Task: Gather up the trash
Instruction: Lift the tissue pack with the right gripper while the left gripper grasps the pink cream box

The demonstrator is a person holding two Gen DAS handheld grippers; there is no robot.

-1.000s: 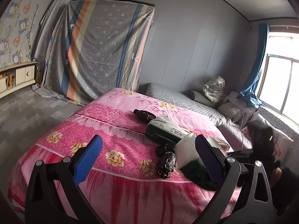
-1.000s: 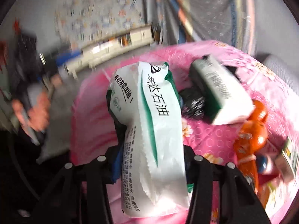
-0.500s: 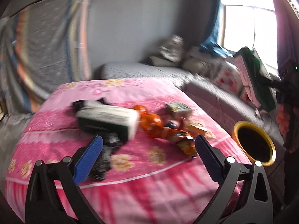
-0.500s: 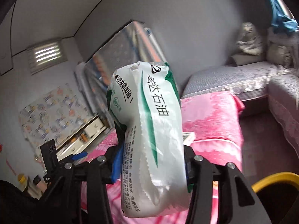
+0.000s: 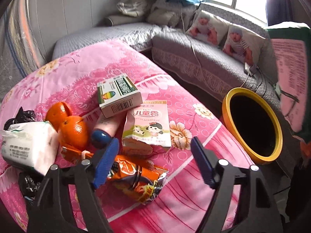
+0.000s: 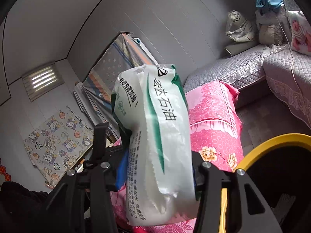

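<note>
My right gripper (image 6: 155, 176) is shut on a white and green tissue pack (image 6: 155, 136), held in the air next to the yellow-rimmed bin (image 6: 272, 141); the pack also shows at the right edge of the left wrist view (image 5: 289, 68). My left gripper (image 5: 155, 161) is open and empty over the pink bed, above an orange snack wrapper (image 5: 140, 178). Beyond it lie a pink sachet (image 5: 147, 124), a green and white box (image 5: 118, 95), orange peel (image 5: 72, 128), a tissue pack (image 5: 29, 145) and black bags (image 5: 19, 116). The bin (image 5: 252, 124) stands right of the bed.
A grey quilted sofa (image 5: 204, 62) with baby-print cushions (image 5: 241, 42) runs behind the bin under the window. A cable (image 5: 196, 58) hangs over the sofa. A fabric-covered frame (image 6: 116, 71) leans on the far wall.
My left gripper has swung right and lower over the trash on the bed. My right gripper has carried the tissue pack off the bed to the bin.
</note>
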